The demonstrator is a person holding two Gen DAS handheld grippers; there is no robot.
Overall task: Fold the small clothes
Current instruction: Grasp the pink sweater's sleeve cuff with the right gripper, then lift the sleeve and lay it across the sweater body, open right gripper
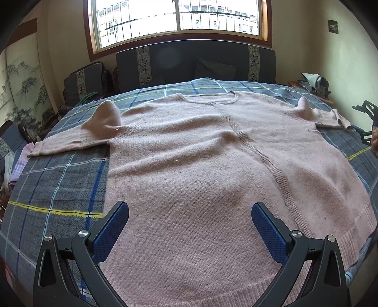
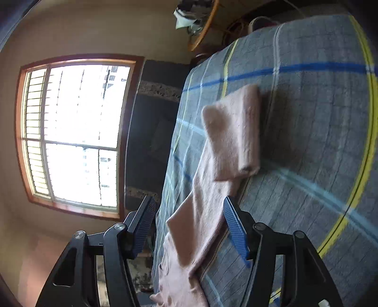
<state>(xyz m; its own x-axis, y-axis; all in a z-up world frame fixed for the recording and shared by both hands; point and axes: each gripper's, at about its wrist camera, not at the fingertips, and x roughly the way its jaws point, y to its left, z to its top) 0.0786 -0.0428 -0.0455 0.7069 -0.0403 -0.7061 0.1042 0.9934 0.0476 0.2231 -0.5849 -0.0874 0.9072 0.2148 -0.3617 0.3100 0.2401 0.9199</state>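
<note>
Plaid blanket (image 1: 59, 179) bears pink sweater (image 1: 189, 153) beyond both parted jaws.

A room in a home, likely a living room or bedroom. A wood-framed window (image 1: 177, 19) looks onto apartment blocks. Below it stands a dark upholstered sofa (image 1: 196, 63) with patterned trim, beside a matching armchair (image 1: 82, 82). A plaid blanket (image 1: 59, 184) covers the work surface, on which a pink knit sweater (image 1: 189, 153) lies. An ink-landscape screen (image 1: 21, 94) stands at the left.
</note>
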